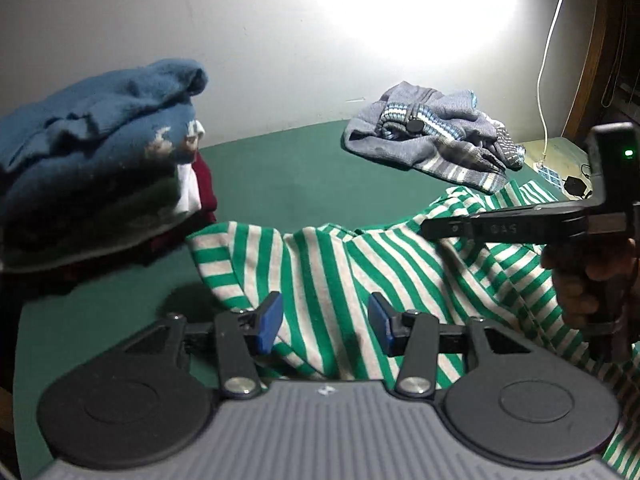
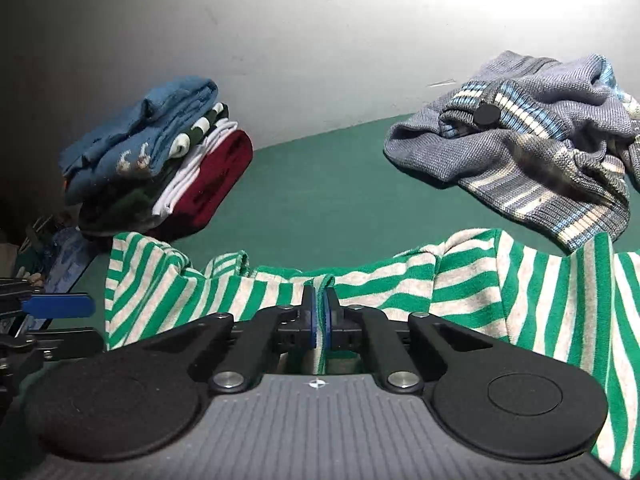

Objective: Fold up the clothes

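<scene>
The green-striped shirt [image 2: 460, 300] lies rumpled on the green table [image 2: 320, 200], its long axis apparently left to right. The right tongs [image 2: 320, 316] pinch a fold of its edge; the left tongs [image 1: 324, 322] gape wide over the fabric, holding nothing.

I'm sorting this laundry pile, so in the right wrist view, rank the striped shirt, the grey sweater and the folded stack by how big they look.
1. Green striped shirt, largest, though nearest the camera.
2. Grey-blue sweater and folded stack look alike in size; no ranking.
</scene>
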Tool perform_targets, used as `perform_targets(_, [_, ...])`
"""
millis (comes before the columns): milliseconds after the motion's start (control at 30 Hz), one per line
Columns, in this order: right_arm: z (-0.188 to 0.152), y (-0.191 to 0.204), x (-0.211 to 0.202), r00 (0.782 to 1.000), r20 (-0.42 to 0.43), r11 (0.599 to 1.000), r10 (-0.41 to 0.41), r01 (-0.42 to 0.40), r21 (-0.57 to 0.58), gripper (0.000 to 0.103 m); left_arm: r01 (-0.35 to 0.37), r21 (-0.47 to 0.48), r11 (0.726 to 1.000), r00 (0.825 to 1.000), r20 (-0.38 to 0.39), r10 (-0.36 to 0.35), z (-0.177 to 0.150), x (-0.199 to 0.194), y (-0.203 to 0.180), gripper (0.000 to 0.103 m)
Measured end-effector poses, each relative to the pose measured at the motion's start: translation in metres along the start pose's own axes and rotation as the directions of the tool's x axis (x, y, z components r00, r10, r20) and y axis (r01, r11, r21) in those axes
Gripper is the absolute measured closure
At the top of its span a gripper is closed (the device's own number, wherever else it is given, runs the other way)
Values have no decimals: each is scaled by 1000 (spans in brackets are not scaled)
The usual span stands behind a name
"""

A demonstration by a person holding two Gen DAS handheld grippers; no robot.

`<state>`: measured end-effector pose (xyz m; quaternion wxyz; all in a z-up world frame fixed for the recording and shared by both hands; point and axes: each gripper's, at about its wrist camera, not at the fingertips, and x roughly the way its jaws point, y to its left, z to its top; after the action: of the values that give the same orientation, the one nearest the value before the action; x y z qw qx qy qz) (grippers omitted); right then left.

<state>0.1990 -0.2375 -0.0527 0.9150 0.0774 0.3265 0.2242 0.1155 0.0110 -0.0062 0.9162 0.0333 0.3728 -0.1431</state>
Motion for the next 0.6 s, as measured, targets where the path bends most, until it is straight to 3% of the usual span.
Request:
perform_targets(133, [3,-7,-3,999,20,999,-32,32,17,100,17,43,999,1000,-5,-16,2,16,-1,40])
perform_targets(333, [8,-18,-6,996,46,996,-80,78,42,100,-9,58,998,1000,-16,10,4,40,2,35])
perform_targets(400, [1,-17,4,995,21,995,-98,97,38,100,-19,79,997,999,-33,21,1,49,2,27])
perform_targets(500, [-2,-13,4,995,21,995,-103,102,17,99,-18,80,997,999,-37,21,1,51,7,23])
perform_targets(533, [-1,-12,0,995,20,995,-95,95,17,95,-15,76,997,999,-33,17,2,49,9,24])
perform_targets(600, [3,-11,-10,997,17,997,-77,77,19,77,-15,77,997,1000,0,15,9,41,12,27])
